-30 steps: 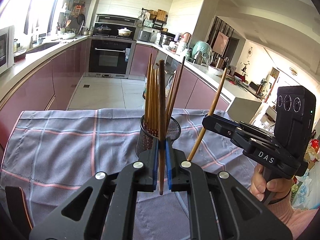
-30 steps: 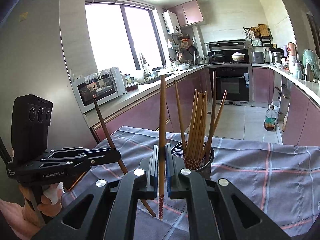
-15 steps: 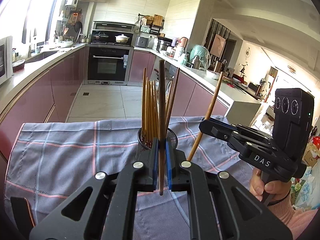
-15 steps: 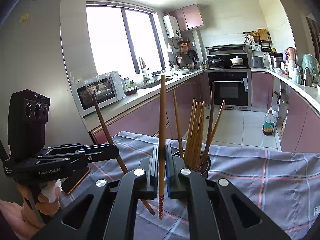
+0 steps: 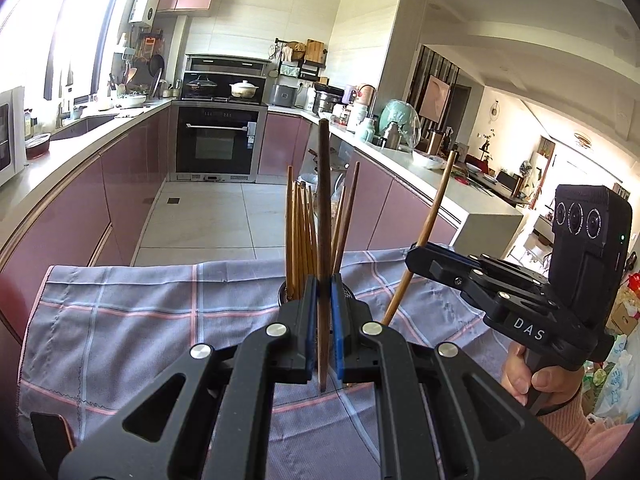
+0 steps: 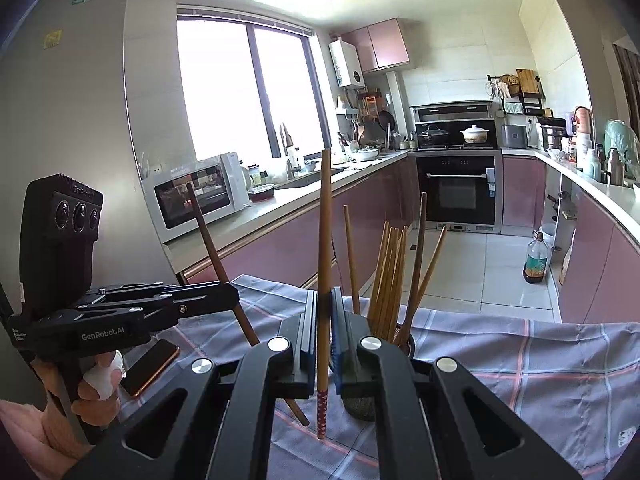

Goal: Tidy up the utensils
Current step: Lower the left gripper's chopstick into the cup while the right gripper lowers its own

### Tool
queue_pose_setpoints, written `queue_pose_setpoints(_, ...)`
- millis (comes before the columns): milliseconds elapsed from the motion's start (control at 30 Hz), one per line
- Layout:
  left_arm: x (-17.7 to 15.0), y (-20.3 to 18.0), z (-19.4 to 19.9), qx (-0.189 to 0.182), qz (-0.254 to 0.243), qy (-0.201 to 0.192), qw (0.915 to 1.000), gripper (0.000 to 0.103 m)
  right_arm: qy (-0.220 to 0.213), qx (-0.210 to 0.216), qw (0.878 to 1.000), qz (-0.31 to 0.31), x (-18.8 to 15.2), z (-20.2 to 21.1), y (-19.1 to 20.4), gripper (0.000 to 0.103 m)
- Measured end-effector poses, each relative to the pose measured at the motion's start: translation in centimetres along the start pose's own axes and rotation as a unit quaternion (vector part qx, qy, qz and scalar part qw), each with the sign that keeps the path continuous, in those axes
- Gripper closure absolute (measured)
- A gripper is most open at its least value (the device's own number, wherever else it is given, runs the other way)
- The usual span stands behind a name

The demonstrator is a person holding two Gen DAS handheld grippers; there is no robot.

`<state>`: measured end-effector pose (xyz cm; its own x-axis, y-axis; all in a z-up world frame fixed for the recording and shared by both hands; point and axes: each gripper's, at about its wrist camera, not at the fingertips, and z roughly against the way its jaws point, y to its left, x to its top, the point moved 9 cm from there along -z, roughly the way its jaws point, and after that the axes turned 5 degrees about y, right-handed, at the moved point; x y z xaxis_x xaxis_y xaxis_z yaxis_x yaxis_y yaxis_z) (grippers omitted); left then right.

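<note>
My left gripper (image 5: 322, 292) is shut on a dark brown chopstick (image 5: 323, 208), held upright just in front of the mesh holder (image 5: 285, 294), which is mostly hidden behind the fingers. Several chopsticks (image 5: 299, 236) stand in that holder. My right gripper (image 6: 324, 312) is shut on a lighter brown chopstick (image 6: 325, 240) with a red patterned tip, upright, left of the mesh holder (image 6: 362, 406) and its chopsticks (image 6: 390, 272). The right gripper (image 5: 416, 256) with its chopstick (image 5: 424, 236) shows in the left wrist view; the left gripper (image 6: 230, 294) with its chopstick (image 6: 212, 248) shows in the right wrist view.
A grey checked cloth (image 5: 140, 320) covers the table (image 6: 540, 360). A phone (image 6: 150, 366) lies on it near the left hand. The table's far edge drops to the kitchen floor (image 5: 208, 220), with counters on both sides.
Both grippers have risen and tilted a little, chopsticks still gripped upright. The holder now sits lower in both views, partly hidden behind the fingers.
</note>
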<state>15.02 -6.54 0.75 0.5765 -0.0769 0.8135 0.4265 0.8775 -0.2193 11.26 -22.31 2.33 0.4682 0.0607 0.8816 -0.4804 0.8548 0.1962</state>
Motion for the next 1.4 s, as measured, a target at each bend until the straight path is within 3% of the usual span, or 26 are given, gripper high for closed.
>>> queue_pose_setpoints(633, 3.5, -0.7, 1.2, -0.005, -0.006, -0.035, 0.9994, 0.095, -0.019, -0.005, 1.0, 0.0, 1.7, -0.1, -0.9, 0.098)
queue_pose_setpoints(1400, 4.8, -1.3, 1.3, 0.013, -0.012, -0.054, 0.9984, 0.096, -0.041, -0.014, 0.999, -0.008, 3.3, -0.6, -1.4, 0.098)
